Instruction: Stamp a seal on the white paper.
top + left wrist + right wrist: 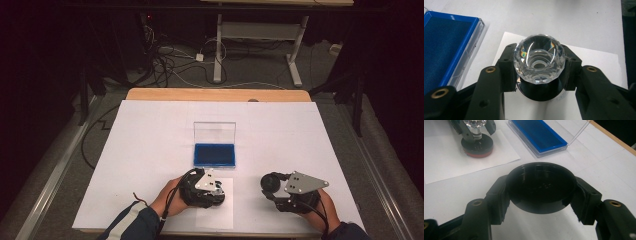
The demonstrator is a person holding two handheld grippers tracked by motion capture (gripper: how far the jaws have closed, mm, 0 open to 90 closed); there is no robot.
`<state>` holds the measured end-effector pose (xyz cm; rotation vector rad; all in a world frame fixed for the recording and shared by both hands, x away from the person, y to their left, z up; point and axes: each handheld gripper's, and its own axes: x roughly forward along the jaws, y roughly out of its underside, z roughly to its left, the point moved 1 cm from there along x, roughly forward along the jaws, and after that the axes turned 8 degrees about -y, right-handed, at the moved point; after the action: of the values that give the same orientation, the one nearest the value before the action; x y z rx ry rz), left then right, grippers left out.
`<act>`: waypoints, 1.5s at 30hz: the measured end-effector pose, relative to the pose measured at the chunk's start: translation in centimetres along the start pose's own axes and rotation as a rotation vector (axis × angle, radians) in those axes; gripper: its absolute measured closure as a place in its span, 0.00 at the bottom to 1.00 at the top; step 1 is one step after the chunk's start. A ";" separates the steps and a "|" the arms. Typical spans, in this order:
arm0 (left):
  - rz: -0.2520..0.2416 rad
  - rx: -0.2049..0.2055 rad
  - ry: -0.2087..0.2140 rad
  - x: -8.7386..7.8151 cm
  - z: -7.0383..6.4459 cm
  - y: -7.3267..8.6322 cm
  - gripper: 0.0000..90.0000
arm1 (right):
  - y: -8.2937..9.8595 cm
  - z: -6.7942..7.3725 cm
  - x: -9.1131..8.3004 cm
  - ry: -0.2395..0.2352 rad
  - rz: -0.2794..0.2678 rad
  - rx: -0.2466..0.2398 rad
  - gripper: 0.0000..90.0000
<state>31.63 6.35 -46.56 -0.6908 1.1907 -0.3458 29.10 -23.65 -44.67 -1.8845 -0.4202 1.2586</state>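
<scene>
The left hand-held gripper [539, 67] is clamped on a faceted clear crystal knob [539, 58] over its black round base [477, 145] on white paper; the smooth glass could slip. The right hand-held gripper [541, 195] clamps a black round cap [541, 186].

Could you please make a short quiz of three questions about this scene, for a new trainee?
1. True or false: the left tongs are shut on the clear faceted knob.
2. What do the right tongs hold?
A. a blue sponge
B. a round black cap
C. a pen
3. Fill in the missing word: the open case has a ____ lining and a clear lid standing up.

Key
1. True. The jaws press on both sides of the knob, which stands on a black round base on a sheet of paper.
2. B. The cap is clamped between the jaws, its hollow side facing the camera.
3. Blue.
</scene>
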 end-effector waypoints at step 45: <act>-0.074 -0.026 -0.018 -2.0 0.7 -0.6 0.60 | 0.1 -0.1 -0.3 0.006 -0.009 0.004 0.43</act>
<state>31.65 7.33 -44.57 -0.7604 1.1563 -0.3863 29.10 -23.92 -44.52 -1.8803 -0.4227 1.2469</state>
